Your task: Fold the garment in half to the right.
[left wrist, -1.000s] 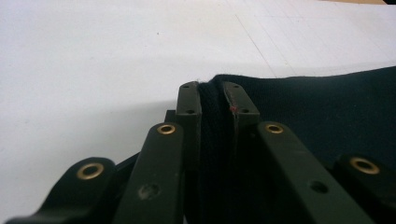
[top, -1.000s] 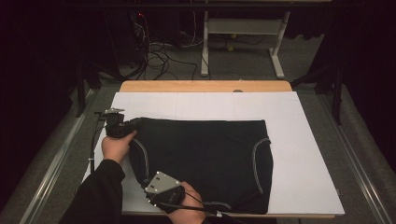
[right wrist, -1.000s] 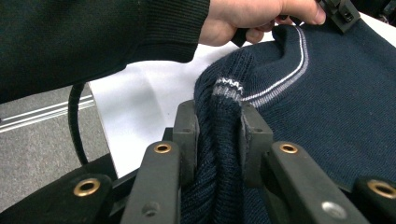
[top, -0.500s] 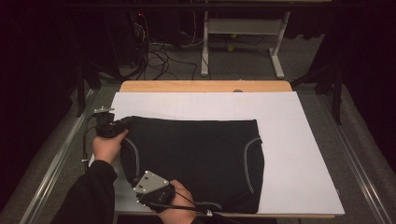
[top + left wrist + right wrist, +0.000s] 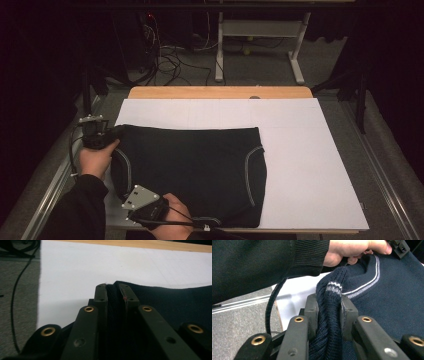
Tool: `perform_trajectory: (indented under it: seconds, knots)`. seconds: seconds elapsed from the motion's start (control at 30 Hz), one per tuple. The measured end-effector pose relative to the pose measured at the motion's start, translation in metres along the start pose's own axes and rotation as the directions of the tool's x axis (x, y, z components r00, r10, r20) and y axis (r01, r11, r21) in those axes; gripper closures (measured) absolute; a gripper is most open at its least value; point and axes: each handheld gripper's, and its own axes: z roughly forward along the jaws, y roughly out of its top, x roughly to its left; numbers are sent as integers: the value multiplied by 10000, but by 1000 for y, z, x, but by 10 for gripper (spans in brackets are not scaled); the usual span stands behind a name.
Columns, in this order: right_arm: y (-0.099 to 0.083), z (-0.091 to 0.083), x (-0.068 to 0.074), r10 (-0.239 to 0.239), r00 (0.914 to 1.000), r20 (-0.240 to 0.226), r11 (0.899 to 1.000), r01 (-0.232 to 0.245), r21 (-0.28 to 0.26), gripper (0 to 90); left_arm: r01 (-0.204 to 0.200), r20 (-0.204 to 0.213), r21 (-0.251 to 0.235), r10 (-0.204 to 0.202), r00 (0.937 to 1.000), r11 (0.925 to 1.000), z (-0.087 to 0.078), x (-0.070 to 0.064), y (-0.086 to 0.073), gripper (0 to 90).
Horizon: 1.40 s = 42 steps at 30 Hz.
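A dark navy knit garment (image 5: 195,170) with pale striped trim lies flat on the white sheet (image 5: 310,165), toward its left side. At the garment's far left corner my left gripper (image 5: 114,134) is shut on the fabric; in the left gripper view the jaws (image 5: 113,291) pinch a dark fold of the garment (image 5: 175,302). My right gripper (image 5: 130,194) sits at the near left corner. Its jaws (image 5: 329,302) are shut on a ribbed, striped edge of the garment (image 5: 392,302). Beyond it the person's left hand (image 5: 352,250) holds the left gripper (image 5: 399,247).
The white sheet covers a wooden table whose bare far edge (image 5: 220,92) shows. Bare sheet lies to the right of the garment. Beyond the table are a white desk frame (image 5: 260,35) and cables (image 5: 170,55) on the grey floor. A metal rail (image 5: 50,195) runs along the left.
Both grippers have moved left, dragging the garment with them; its right edge now lies farther from the sheet's right side. Both grips have held.
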Motion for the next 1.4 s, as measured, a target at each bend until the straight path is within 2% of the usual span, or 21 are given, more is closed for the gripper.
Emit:
perform_trajectory:
  seconds: [0.1, 0.2, 0.4, 0.5, 0.57, 0.63, 0.73, 0.87, 1.0, 1.13, 1.23, 1.4]
  knots:
    - [4, 4, 5, -81, 10000, -17, 10000, 81, -1, 734, 91, -54, 13, -91, 9999, 10000, -3, 3, 0, 750]
    - [5, 2, 4, -80, 10000, 27, 10000, 80, -29, 734, 72, -34, -43, -72, 10000, 10000, -4, 1, 1, 750]
    - [3, -8, -2, 17, 9998, 195, 9998, -13, -216, 731, -19, 4, 45, 19, 10000, 10000, -8, -11, 6, 750]
    - [0, -16, -6, 89, 9995, 315, 9992, -76, -398, 731, -211, -64, 144, 212, 9998, 9997, -11, -19, 12, 750]
    - [-2, -22, -8, 169, 9991, 396, 9986, -148, -514, 730, -413, -393, 276, 423, 9983, 9988, -12, -30, 18, 749]
    - [-5, -30, -12, 227, 9982, 558, 9978, -191, -641, 730, -550, -359, 302, 561, 9978, 9980, -12, -37, 22, 749]
    - [-12, -43, -19, 403, 9965, 726, 9964, -346, -773, 729, -785, -316, 369, 797, 9963, 9962, -10, -55, 28, 749]
    - [-22, -61, -28, 576, 9935, 982, 9944, -484, -940, 729, -753, -548, 545, 783, 9954, 9957, 0, -76, 34, 749]
    - [-33, -76, -37, 825, 9898, 1162, 9919, -702, -1060, 729, -792, -358, 658, 817, 9960, 9947, 12, -94, 37, 748]
    - [-44, -89, -45, 957, 9860, 1364, 9904, -806, -1121, 728, -1009, -151, 734, 1022, 9946, 9922, 24, -112, 40, 748]
    - [-53, -100, -51, 977, 9841, 1485, 9906, -818, -1096, 727, -1224, 11, 758, 1227, 9924, 9896, 34, -129, 42, 748]
    - [-67, -115, -60, 1128, 9787, 1715, 9901, -961, -1025, 726, -1493, 245, 719, 1479, 9887, 9862, 45, -150, 44, 748]
